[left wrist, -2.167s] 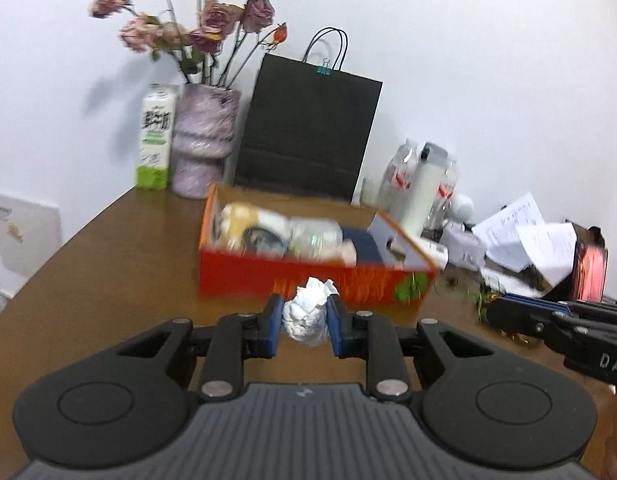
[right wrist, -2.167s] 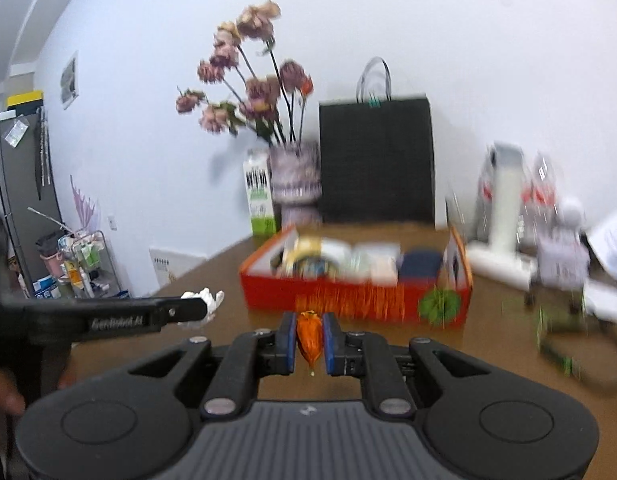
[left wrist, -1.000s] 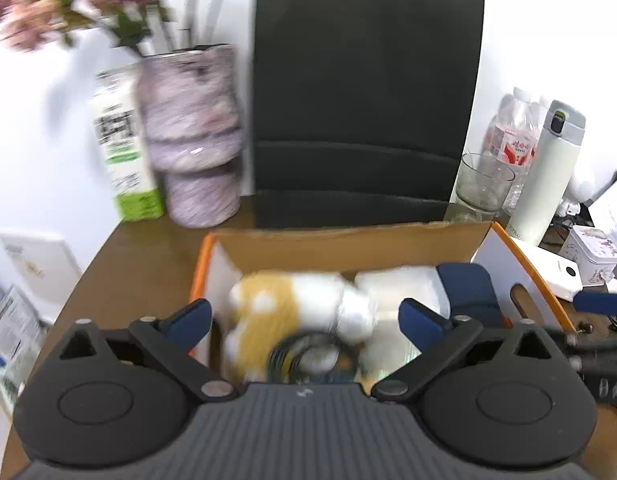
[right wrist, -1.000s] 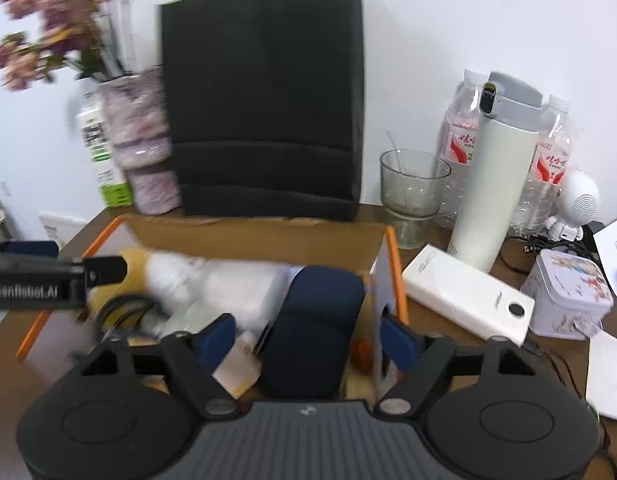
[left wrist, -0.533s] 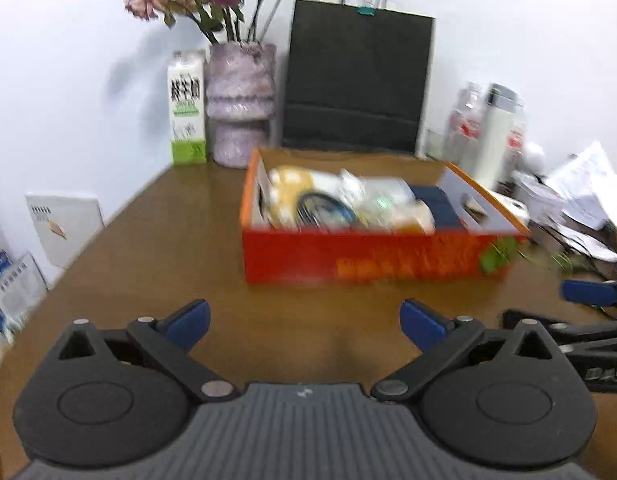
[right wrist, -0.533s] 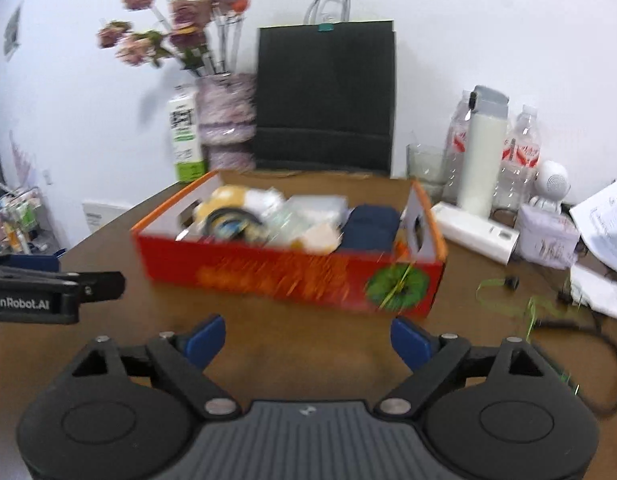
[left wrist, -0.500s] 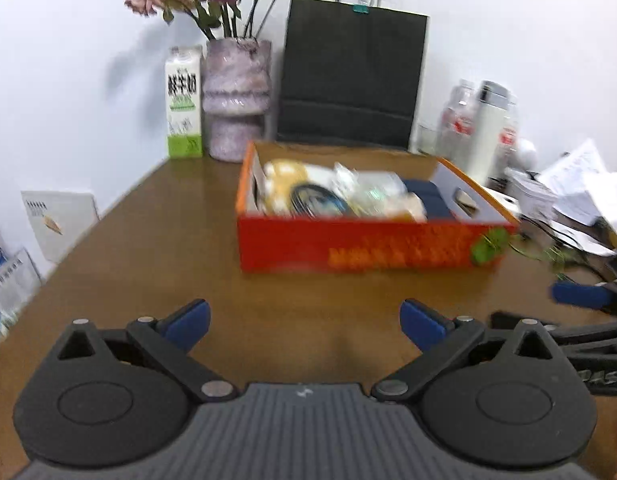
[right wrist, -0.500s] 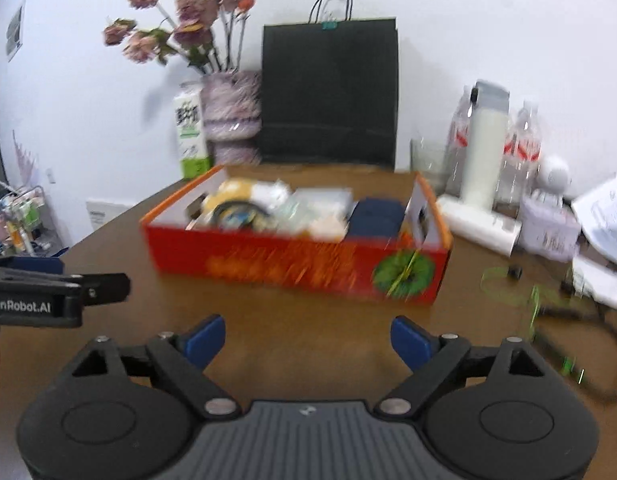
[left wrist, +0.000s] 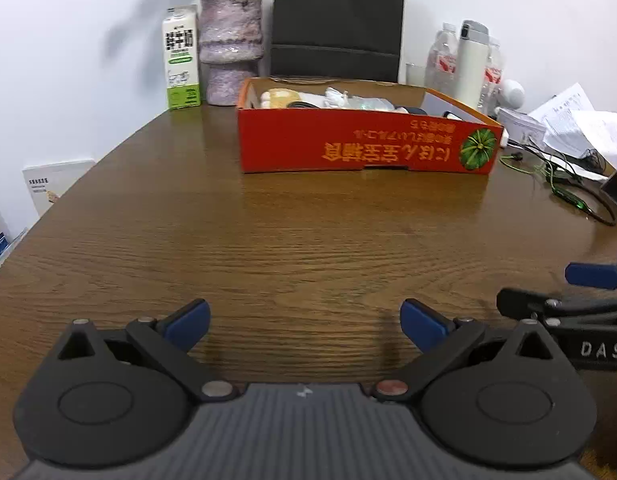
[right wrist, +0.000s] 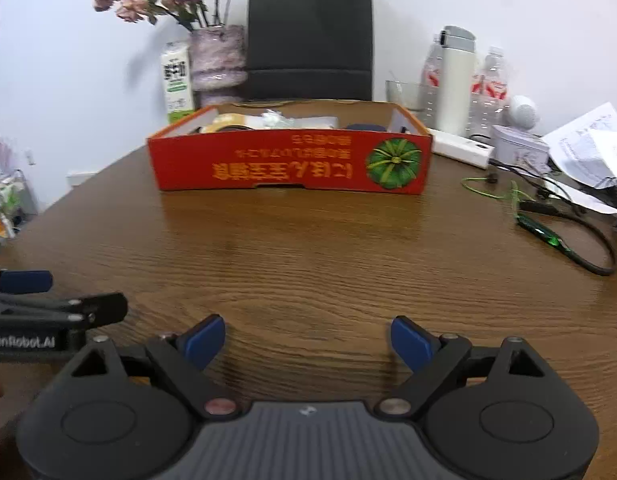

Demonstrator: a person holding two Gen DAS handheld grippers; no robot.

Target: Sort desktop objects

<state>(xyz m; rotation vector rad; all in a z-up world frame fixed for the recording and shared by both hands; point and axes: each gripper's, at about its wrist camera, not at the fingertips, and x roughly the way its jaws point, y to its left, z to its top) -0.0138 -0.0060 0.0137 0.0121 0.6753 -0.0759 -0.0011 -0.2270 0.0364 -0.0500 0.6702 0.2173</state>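
Note:
An orange-red cardboard box stands at the far middle of the brown wooden table; it also shows in the right wrist view. Several items lie in it, among them white crumpled paper, a yellow object and something dark blue. My left gripper is open and empty, low over the near table. My right gripper is open and empty, beside it to the right. Each gripper shows at the edge of the other's view.
Behind the box stand a milk carton, a purple vase with dried flowers and a black paper bag. At the right are a white thermos, water bottles, a glass, a tin, papers and cables.
Both grippers, earlier shut on a paper ball and an orange item, opened over the box, left them there, and have drawn back and down to the near table.

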